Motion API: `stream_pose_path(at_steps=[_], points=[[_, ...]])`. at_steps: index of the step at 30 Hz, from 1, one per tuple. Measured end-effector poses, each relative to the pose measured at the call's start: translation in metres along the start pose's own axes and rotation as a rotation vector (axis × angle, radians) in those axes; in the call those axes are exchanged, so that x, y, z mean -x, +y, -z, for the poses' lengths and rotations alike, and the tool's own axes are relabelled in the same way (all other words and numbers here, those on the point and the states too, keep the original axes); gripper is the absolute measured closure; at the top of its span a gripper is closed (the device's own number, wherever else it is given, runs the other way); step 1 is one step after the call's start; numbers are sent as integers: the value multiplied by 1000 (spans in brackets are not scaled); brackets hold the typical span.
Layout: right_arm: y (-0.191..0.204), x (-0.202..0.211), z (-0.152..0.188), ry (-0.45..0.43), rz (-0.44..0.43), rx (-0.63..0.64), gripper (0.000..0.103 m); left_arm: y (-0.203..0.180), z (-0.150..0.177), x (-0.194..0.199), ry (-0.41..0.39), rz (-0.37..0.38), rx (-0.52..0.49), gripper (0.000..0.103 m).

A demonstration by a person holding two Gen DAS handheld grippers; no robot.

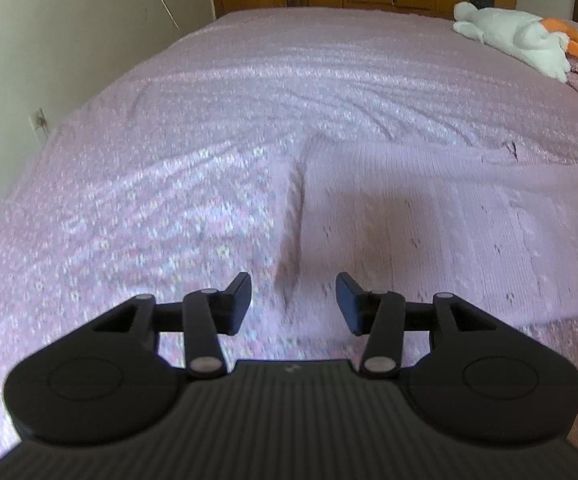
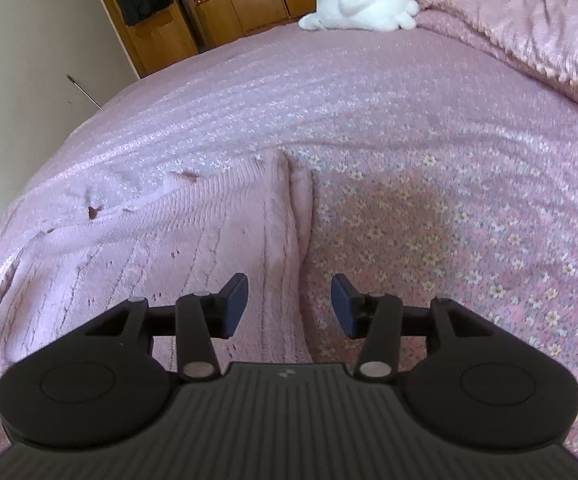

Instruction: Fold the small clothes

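A pink floral bedspread (image 1: 129,184) fills both wrist views. At far left runs a pale wall (image 1: 49,40). The left gripper (image 1: 293,304) hangs above the bed with its 2 fingers apart and nothing between them; the left edge of a pale pink knitted garment (image 1: 429,232) lies flat just ahead of it and to its right. Next, the right gripper (image 2: 289,306) hangs over the garment's (image 2: 169,248) right edge, where a narrow fold or sleeve forms a ridge; its 2 fingers also stand apart and empty. At far right, near the head of the bed, lies a white and orange plush toy (image 1: 513,36).

The next fold probably goes best if both grippers pinch matching edges at once, lift only slightly, and lay the knit over evenly, since loose knit stretches and sags.
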State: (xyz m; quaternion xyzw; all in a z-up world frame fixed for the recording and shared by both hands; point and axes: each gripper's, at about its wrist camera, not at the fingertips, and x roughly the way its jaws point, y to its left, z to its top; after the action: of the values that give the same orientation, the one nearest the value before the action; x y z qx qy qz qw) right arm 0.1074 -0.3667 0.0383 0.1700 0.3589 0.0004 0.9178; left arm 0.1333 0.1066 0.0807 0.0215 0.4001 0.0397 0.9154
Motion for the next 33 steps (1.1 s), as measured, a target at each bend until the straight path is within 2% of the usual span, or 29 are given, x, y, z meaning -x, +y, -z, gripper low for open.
stream_pose_path(at_steps=[9, 12, 18, 22, 27, 31, 33], points=[[-20, -23, 7, 68, -55, -146, 49, -18, 21, 10, 62, 72, -22, 54], [-26, -26, 10, 52, -87, -163, 49, -27, 27, 9, 83, 81, -43, 54], [-45, -48, 5, 65, -231, -289, 49, -38, 31, 3, 121, 98, -29, 54], [-42, -61, 5, 100, -324, -300, 49, -43, 33, -2, 132, 113, -10, 54], [-49, -71, 8, 78, -368, -369, 49, -49, 37, -12, 156, 113, -24, 54], [-46, -75, 5, 78, -379, -345, 49, -53, 41, -20, 170, 96, -34, 54], [-41, -77, 4, 84, -367, -332, 65, -54, 41, -21, 166, 91, -42, 54]])
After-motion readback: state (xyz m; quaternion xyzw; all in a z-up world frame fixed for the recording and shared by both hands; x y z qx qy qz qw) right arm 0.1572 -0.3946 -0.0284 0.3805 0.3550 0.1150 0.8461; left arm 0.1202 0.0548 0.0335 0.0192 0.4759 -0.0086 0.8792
